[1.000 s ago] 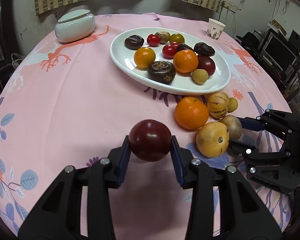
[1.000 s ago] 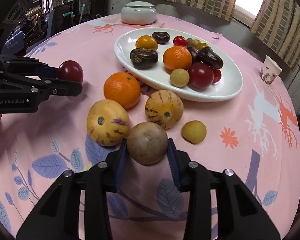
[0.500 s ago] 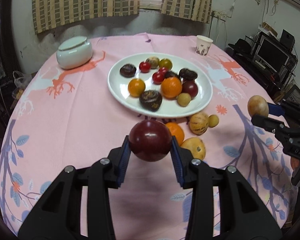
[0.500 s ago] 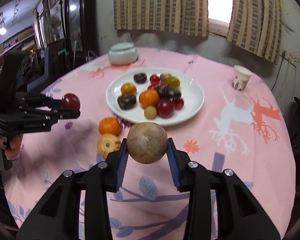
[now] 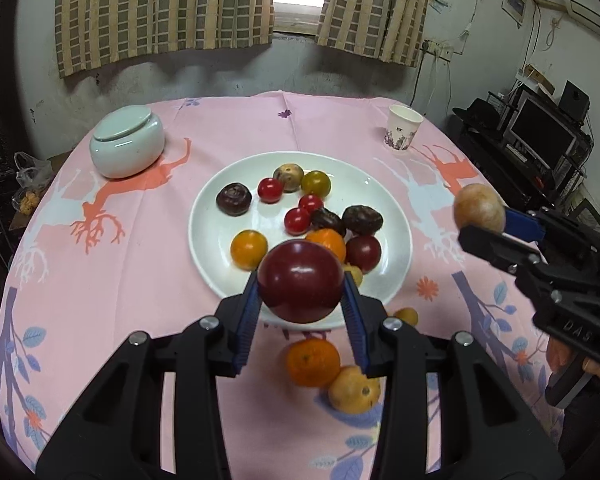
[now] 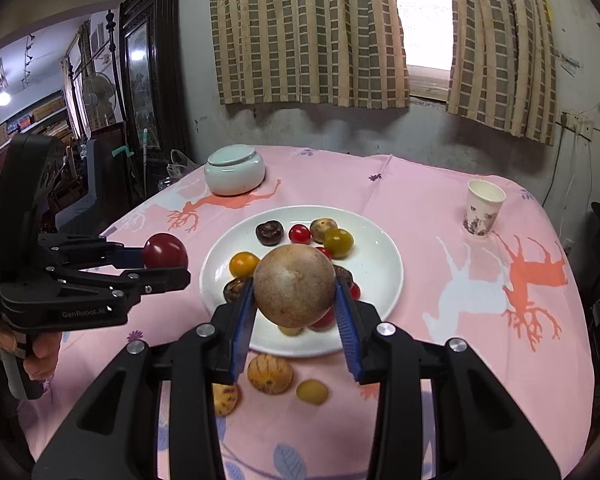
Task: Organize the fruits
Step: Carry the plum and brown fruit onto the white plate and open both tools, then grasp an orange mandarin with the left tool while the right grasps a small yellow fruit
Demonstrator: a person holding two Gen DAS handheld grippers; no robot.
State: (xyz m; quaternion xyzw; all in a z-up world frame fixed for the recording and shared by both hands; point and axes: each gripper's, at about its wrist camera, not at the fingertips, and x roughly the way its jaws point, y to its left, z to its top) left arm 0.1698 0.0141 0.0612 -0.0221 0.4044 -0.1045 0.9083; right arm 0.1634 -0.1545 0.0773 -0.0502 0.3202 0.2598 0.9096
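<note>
My left gripper [image 5: 300, 284] is shut on a dark red plum [image 5: 300, 280] and holds it in the air above the near rim of the white plate [image 5: 376, 184]. My right gripper [image 6: 296, 288] is shut on a round brown fruit [image 6: 294, 284], also lifted over the plate's [image 6: 380, 264] near edge. Each gripper shows in the other view: the right one [image 5: 484, 224] with the brown fruit [image 5: 478, 208], the left one [image 6: 168, 262] with the plum [image 6: 164, 250]. The plate carries several small fruits, among them cherry tomatoes and oranges.
Loose on the pink tablecloth near the plate lie an orange [image 5: 312, 362], a yellow fruit [image 5: 354, 388], a striped fruit [image 6: 269, 374] and a small yellow one [image 6: 312, 392]. A lidded white jar [image 5: 126, 146] and a paper cup [image 5: 404, 128] stand at the back.
Both grippers have risen from the tablecloth with their fruits and now hang high over the table; the views take in the whole table and the curtains.
</note>
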